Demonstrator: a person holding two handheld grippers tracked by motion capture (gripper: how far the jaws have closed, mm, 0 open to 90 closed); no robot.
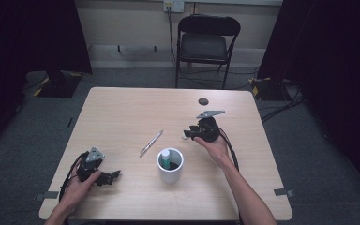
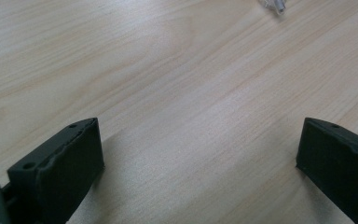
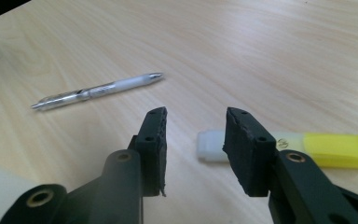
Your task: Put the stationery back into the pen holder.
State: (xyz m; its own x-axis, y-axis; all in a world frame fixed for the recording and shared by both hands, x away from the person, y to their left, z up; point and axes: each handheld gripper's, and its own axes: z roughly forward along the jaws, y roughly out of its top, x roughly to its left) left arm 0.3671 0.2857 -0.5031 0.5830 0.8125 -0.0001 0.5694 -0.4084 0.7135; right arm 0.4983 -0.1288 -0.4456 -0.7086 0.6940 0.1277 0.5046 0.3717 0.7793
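Note:
A highlighter (image 3: 328, 150) with a yellow body and a white end lies flat on the wooden table (image 1: 122, 112). My right gripper (image 3: 195, 149) hovers low just in front of it, jaws a narrow gap apart with bare table between them; the right jaw covers the highlighter's middle. In the high view this gripper (image 1: 191, 133) is right of centre, with the highlighter's white end (image 1: 186, 137) beside its tips. A silver and white pen (image 1: 151, 143) (image 3: 98, 90) lies to its left. My left gripper (image 1: 111, 176) (image 2: 200, 154) rests at the front left, jaws wide open over bare wood.
A white cup (image 1: 170, 171) stands near the table's middle front, with a green-capped marker (image 1: 166, 156) upright in it. A small dark disc (image 1: 203, 101) lies near the far edge. A black folding chair (image 1: 206, 44) stands beyond the table.

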